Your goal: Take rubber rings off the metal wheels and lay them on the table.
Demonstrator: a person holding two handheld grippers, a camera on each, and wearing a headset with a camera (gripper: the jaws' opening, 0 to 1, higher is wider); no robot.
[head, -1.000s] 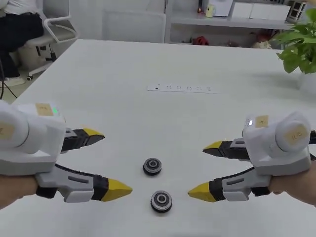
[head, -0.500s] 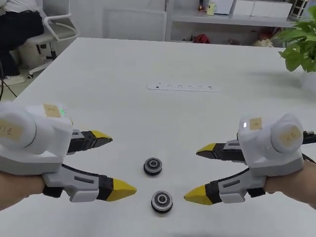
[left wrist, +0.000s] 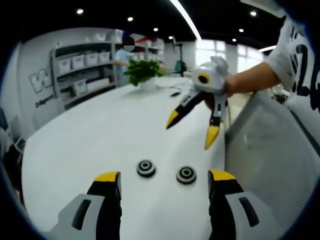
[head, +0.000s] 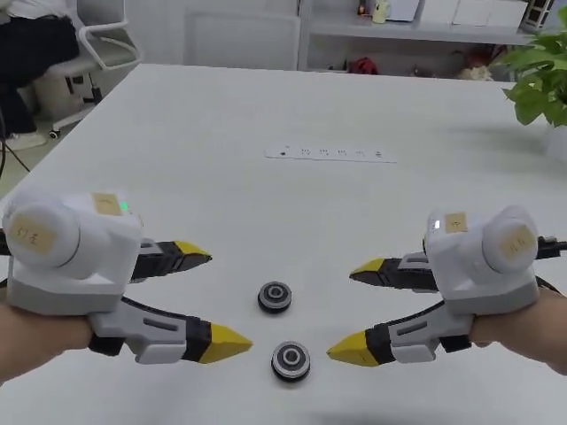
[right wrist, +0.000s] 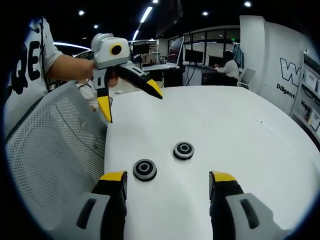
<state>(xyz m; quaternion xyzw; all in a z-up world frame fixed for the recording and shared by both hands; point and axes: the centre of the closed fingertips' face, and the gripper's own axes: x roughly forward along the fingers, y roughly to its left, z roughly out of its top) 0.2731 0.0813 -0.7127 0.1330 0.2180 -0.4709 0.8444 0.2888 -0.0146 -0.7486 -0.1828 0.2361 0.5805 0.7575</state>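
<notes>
Head view: the far wheel and near wheel, round metal discs rimmed in dark rubber, lie flat on the smooth white table between the left gripper and right gripper, both spread wide and empty. Left gripper view: yellow-tipped jaws frame both wheels, the rubber detail too small to resolve. Right gripper view: likewise, with the jaw bases cut off.

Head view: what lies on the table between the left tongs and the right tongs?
Two wheels, seen in the head view: the far wheel and the near wheel lie between the left tongs and the right tongs, touching neither.
</notes>
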